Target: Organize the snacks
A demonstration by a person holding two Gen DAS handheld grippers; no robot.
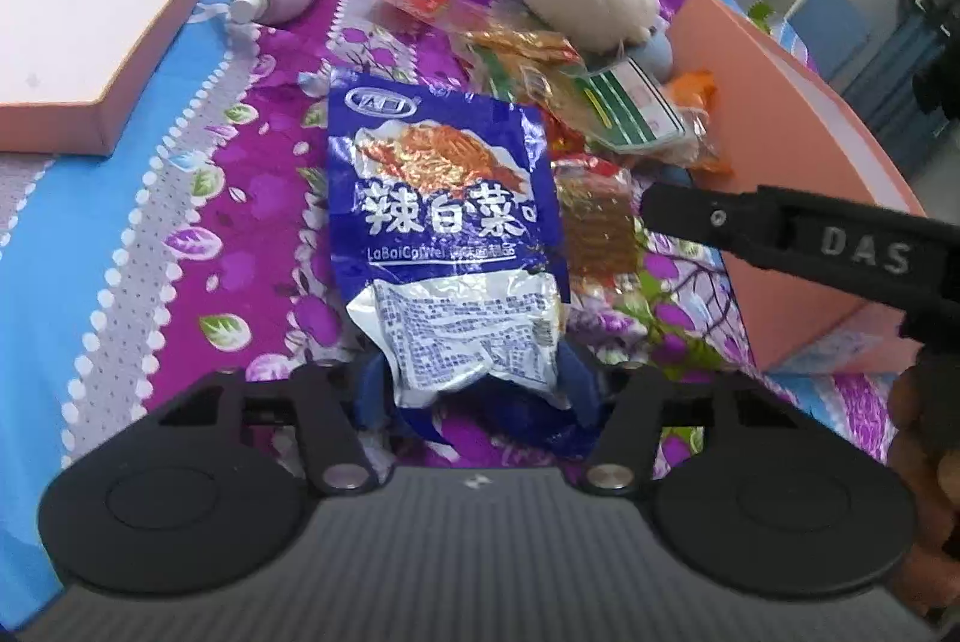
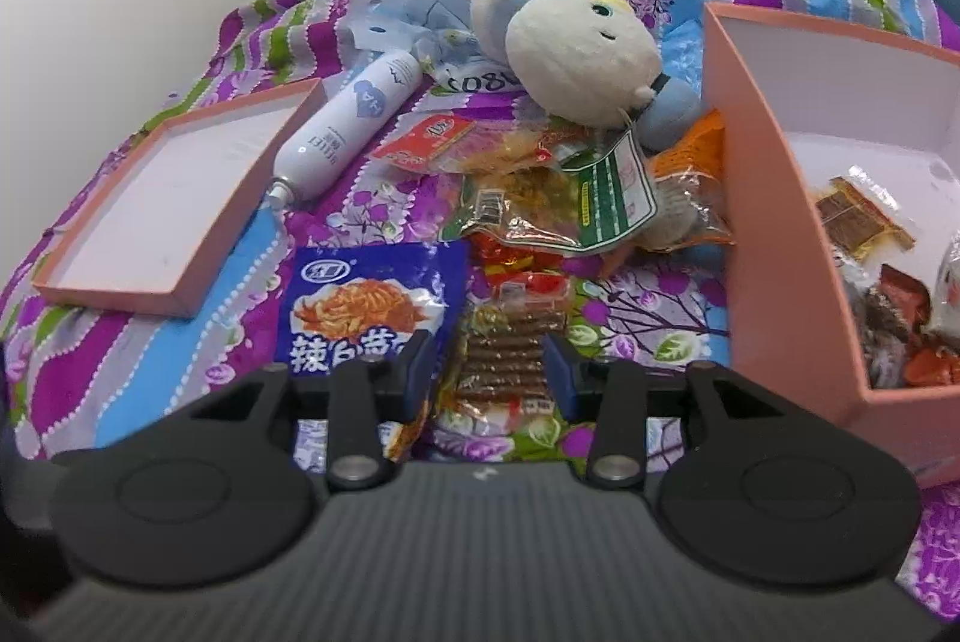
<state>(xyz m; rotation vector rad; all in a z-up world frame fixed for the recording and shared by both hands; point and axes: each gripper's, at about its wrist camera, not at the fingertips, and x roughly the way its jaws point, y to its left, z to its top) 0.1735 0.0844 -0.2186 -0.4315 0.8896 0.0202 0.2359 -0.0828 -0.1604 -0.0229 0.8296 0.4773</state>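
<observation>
the left gripper (image 1: pixel 477 390) pinches the blue spicy-cabbage packet (image 1: pixel 447 222) left of the pink box (image 2: pixel 780 246), while the right gripper (image 2: pixel 489 372), fingers spread, straddles the brown strip-snack pack (image 2: pixel 510 348), which probably needs closing on next.

From the snack pile (image 2: pixel 540 174), the spray bottle (image 2: pixel 348 126) lies at ten o'clock, the box lid (image 2: pixel 120 282) at nine, the plush toy (image 2: pixel 576 48) at twelve, the open box (image 2: pixel 780 234) at three.
</observation>
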